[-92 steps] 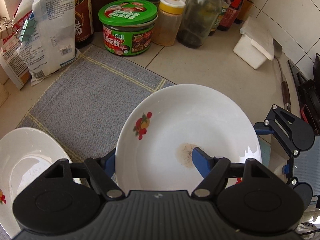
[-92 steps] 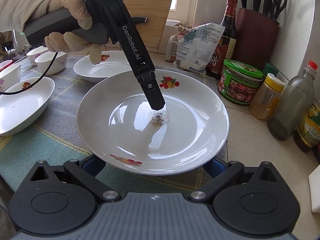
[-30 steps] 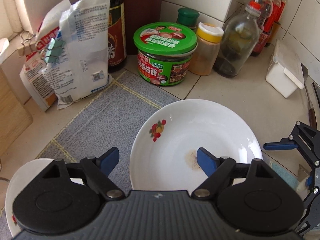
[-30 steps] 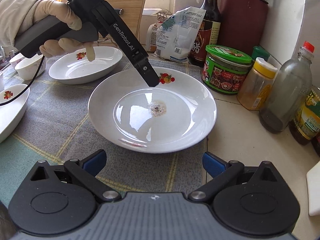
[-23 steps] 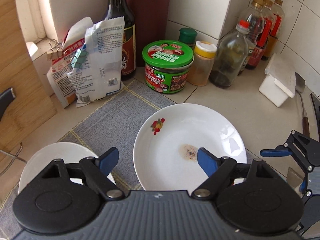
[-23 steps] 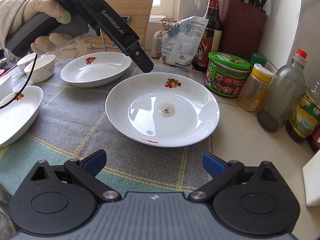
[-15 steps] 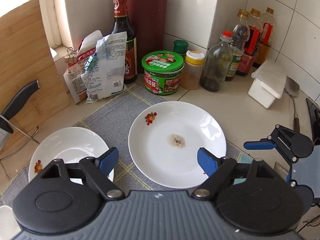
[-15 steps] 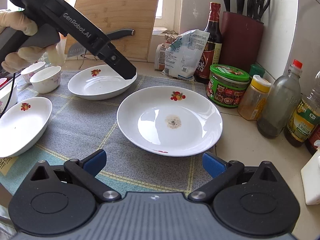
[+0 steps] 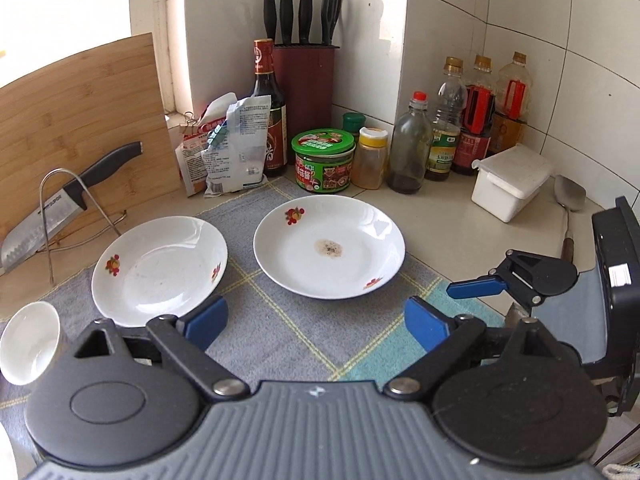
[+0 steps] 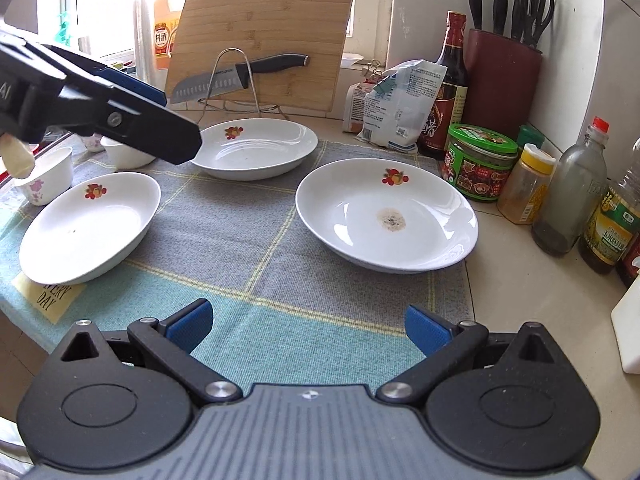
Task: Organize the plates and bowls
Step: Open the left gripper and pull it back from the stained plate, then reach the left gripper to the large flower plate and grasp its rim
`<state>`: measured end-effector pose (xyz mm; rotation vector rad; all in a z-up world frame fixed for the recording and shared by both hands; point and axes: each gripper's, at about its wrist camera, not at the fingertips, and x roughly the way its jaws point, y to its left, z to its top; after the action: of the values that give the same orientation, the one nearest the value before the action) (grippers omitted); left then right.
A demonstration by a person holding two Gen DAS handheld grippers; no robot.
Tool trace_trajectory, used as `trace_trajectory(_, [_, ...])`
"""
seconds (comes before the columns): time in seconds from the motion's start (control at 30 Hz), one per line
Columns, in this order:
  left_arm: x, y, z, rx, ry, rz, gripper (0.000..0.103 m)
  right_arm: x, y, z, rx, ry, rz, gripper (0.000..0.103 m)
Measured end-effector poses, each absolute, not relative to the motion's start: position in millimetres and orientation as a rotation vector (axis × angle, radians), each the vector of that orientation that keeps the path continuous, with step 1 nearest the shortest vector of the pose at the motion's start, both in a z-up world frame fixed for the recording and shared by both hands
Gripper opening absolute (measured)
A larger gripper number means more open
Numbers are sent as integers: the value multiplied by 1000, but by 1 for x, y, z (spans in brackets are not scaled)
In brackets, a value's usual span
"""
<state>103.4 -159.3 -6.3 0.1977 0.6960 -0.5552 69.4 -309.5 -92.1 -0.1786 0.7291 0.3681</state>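
Plates: three (image 10: 386, 216) (image 10: 254, 152) (image 10: 90, 226) on the mat (image 10: 224, 240); small bowls: two (image 10: 46, 180) (image 10: 122, 154).

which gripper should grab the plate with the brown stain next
Right, probably. The stained plate sits ahead of the open right gripper, with bare cloth between. The open left gripper is angled toward the other plate.
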Motion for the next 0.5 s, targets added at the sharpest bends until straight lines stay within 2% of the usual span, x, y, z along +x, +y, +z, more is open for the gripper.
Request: trace_trajectory(0.5, [35, -124, -28, 148, 726, -479, 95, 53, -288, -98, -195, 758, 380, 103])
